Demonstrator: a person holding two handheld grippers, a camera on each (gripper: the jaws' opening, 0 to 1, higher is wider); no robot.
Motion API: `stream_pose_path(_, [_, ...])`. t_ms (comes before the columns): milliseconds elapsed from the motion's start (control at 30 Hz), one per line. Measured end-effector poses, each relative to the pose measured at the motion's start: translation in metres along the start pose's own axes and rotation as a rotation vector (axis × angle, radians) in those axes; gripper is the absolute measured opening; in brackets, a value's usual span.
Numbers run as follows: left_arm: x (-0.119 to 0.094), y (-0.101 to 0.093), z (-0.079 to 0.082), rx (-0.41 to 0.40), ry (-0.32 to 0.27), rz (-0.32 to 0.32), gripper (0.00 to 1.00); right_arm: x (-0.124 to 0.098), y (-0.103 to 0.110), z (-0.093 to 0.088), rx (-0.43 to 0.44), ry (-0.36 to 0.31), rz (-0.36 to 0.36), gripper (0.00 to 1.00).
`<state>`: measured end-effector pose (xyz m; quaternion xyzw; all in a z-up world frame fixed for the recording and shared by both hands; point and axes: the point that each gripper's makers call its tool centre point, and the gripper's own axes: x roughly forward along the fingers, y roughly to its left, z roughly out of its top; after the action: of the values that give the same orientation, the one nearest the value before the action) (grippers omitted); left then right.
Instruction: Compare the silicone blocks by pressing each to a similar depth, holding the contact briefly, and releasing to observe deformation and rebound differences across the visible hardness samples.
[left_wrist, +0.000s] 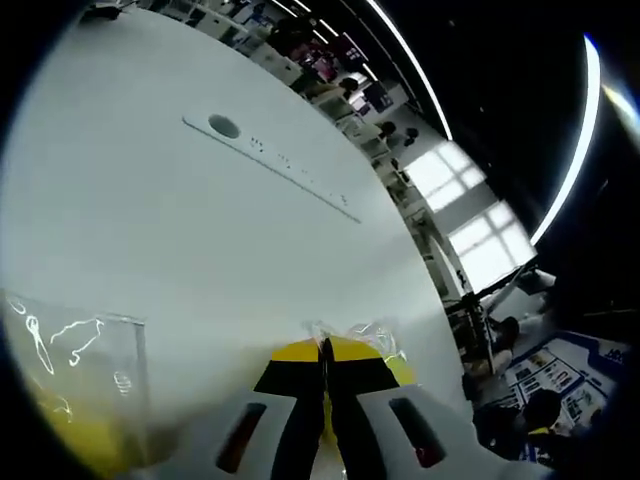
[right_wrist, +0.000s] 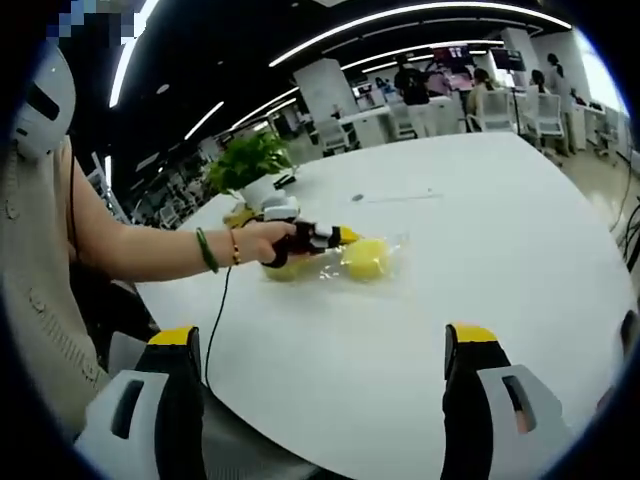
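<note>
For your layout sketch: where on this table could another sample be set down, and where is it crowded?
Free: the bare white table right of the bagged yellow block, out to the far edge, and the near stretch between the right tongs. Crowded: around the left tongs, the hand and the plant.

yellow silicone block (right_wrist: 366, 257), white table (right_wrist: 480, 220), green plant (right_wrist: 247, 160)

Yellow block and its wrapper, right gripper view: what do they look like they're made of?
Yellow block: matte, rounded, uniform yellow, consistent with soft silicone or rubber; softness cannot be judged from the look alone. Wrapper: clear thin plastic film, seen by its glossy crinkles and the block showing through. The left gripper, fingers together, meets the wrapped block on the white table, which looks smooth and semi-matte, maybe laminate.
</note>
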<state>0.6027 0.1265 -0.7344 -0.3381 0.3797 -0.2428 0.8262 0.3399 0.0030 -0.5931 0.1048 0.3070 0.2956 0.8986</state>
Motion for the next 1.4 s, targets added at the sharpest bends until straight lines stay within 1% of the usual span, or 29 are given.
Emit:
stream_pose_path(167, [0.0, 0.0, 0.001, 0.004, 0.006, 0.004, 0.0, 0.0, 0.003, 0.0, -0.001, -0.002, 0.003, 0.95])
stream_pose_path(267, [-0.001, 0.0, 0.001, 0.005, 0.01, 0.009, 0.0, -0.001, 0.004, -0.003, -0.014, 0.017, 0.004, 0.95])
stream_pose_path(467, [-0.006, -0.002, 0.002, 0.043, 0.017, 0.034, 0.0, -0.005, 0.005, 0.0, -0.012, 0.002, 0.0, 0.94])
stream_pose_path(533, [-0.007, -0.001, 0.002, 0.048, 0.017, 0.045, 0.0, -0.005, 0.006, -0.002, -0.014, 0.009, 0.003, 0.94])
stream_pose_path(800, [-0.009, -0.001, 0.002, 0.063, 0.01, 0.059, 0.01, -0.008, 0.007, -0.002, -0.011, -0.002, -0.001, 0.94])
stream_pose_path(867, [-0.01, -0.001, 0.003, 0.074, 0.009, 0.065, 0.05, -0.008, 0.007, -0.002, -0.01, -0.002, -0.001, 0.94])
stream_pose_path(933, [-0.012, -0.001, 0.005, 0.088, 0.011, 0.068, 0.12, -0.008, 0.007, -0.002, -0.011, -0.002, 0.0, 0.93])
stream_pose_path(967, [-0.013, -0.003, 0.005, 0.091, 0.014, 0.057, 0.14, -0.007, 0.007, -0.002, -0.012, -0.002, 0.002, 0.93])
stream_pose_path(1000, [-0.014, -0.008, 0.006, 0.083, 0.011, 0.031, 0.16, -0.007, 0.008, -0.002, -0.013, 0.001, 0.006, 0.93])
stream_pose_path(1033, [-0.014, -0.009, 0.006, 0.08, 0.011, 0.026, 0.18, -0.006, 0.01, -0.004, -0.014, 0.011, 0.012, 0.93])
stream_pose_path(1067, [-0.017, -0.011, 0.006, 0.085, 0.014, 0.025, 0.21, -0.005, 0.012, -0.006, -0.012, 0.027, 0.024, 0.92])
stream_pose_path(1100, [-0.02, -0.011, 0.007, 0.111, 0.016, 0.033, 0.24, -0.004, 0.012, -0.006, -0.015, 0.025, 0.024, 0.91])
stream_pose_path(1133, [-0.025, -0.009, 0.008, 0.169, 0.017, 0.057, 0.26, -0.004, 0.013, -0.006, -0.019, 0.024, 0.025, 0.91])
stream_pose_path(1167, [-0.028, -0.009, 0.008, 0.183, 0.016, 0.065, 0.27, -0.004, 0.014, -0.005, -0.021, 0.024, 0.027, 0.91])
stream_pose_path(1200, [-0.034, -0.014, 0.009, 0.166, 0.009, 0.058, 0.28, -0.004, 0.016, -0.004, -0.023, 0.022, 0.032, 0.91])
stream_pose_path(1267, [-0.045, -0.02, 0.011, 0.173, 0.0, 0.053, 0.3, -0.004, 0.019, -0.003, -0.028, 0.024, 0.04, 0.91])
stream_pose_path(1333, [-0.056, -0.021, 0.015, 0.241, -0.013, 0.068, 0.31, -0.005, 0.022, 0.0, -0.036, 0.02, 0.048, 0.92])
stream_pose_path(1400, [-0.071, -0.032, 0.015, 0.25, -0.023, 0.053, 0.3, -0.006, 0.026, 0.001, -0.036, 0.018, 0.056, 0.92])
